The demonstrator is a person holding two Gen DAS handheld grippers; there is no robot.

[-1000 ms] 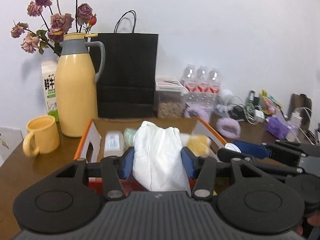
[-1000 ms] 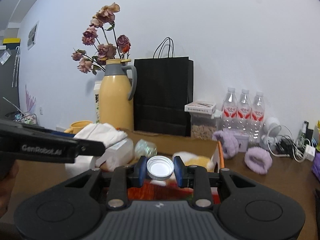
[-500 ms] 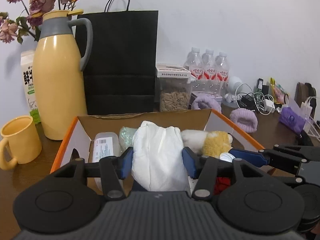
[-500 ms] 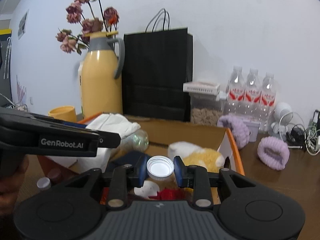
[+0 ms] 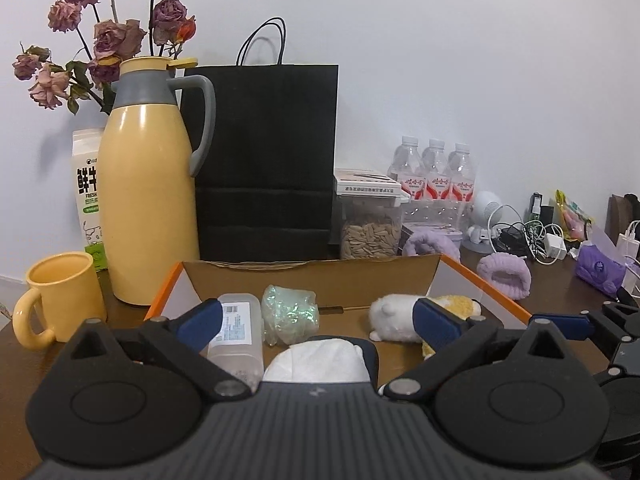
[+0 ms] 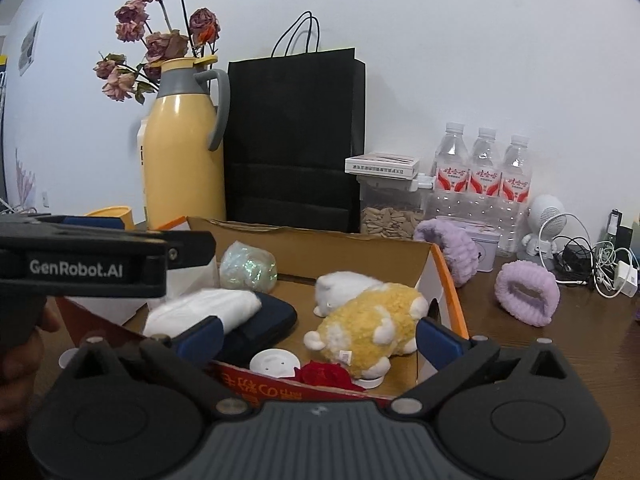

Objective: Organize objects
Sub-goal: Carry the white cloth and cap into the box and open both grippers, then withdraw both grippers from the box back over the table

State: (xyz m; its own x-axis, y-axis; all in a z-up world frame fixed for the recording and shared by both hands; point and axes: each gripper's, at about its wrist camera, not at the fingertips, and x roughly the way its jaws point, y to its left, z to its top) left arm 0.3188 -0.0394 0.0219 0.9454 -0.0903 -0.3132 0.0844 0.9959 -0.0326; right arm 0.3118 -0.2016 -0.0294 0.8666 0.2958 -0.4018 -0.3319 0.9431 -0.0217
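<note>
Over the open brown cardboard box with orange edges, we hold both claws released, their blue-padded jaws spread wide and gripping nothing. Our left gripper hovers above the near end of the box; our right gripper hangs over its front wall, which carries red printing.

Inside the box, a folded white cloth lies on a dark navy zip pouch, directly below the left claw's gap. Beside them sit a yellow-and-white plush toy and a white plush toy, touching each other. A round white plastic cap lies on the box floor near the front wall, just beside a red fabric rose. Toward the back wall rest a crinkled iridescent wrapper bundle and a clear plastic container with a printed label.

Behind the box, on the dark wooden table, stand a tall yellow thermos jug with a grey handle, a yellow mug, a black paper bag, a clear canister of seeds and three water bottles. Dried pink roses rise behind the jug. Two fuzzy purple bands lie to the right of the box, near tangled white cables.
</note>
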